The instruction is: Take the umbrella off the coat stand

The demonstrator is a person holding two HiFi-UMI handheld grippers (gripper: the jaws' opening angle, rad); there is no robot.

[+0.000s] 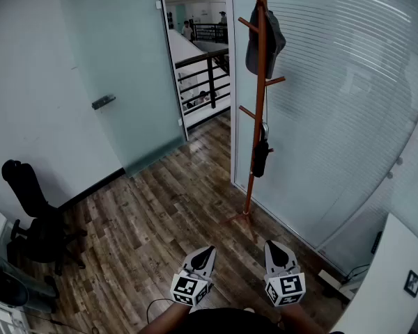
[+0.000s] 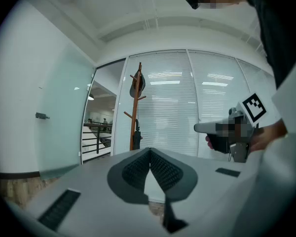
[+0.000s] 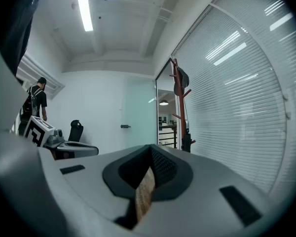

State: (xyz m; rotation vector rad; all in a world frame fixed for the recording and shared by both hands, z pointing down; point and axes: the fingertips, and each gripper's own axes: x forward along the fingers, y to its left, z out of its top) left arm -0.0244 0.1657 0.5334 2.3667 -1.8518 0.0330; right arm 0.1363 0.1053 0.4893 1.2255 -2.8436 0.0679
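Observation:
A slim black folded umbrella (image 1: 260, 157) hangs from a lower peg of the orange-brown coat stand (image 1: 261, 82), which stands against the glass wall. A dark cap (image 1: 266, 42) hangs near the stand's top. My left gripper (image 1: 207, 252) and right gripper (image 1: 274, 248) are held side by side low in the head view, well short of the stand, both shut and empty. In the left gripper view the stand (image 2: 136, 107) and umbrella (image 2: 137, 138) are far ahead beyond the jaw tips (image 2: 149, 151). The right gripper view shows the umbrella (image 3: 186, 141) small and distant past its tips (image 3: 151, 148).
A frosted glass door (image 1: 118, 75) with a handle stands left of an open doorway with a dark railing (image 1: 207, 82). A black office chair (image 1: 31, 214) is at the left. A white desk corner (image 1: 397, 284) and a power strip (image 1: 331, 278) lie at the lower right. Wooden floor lies between me and the stand.

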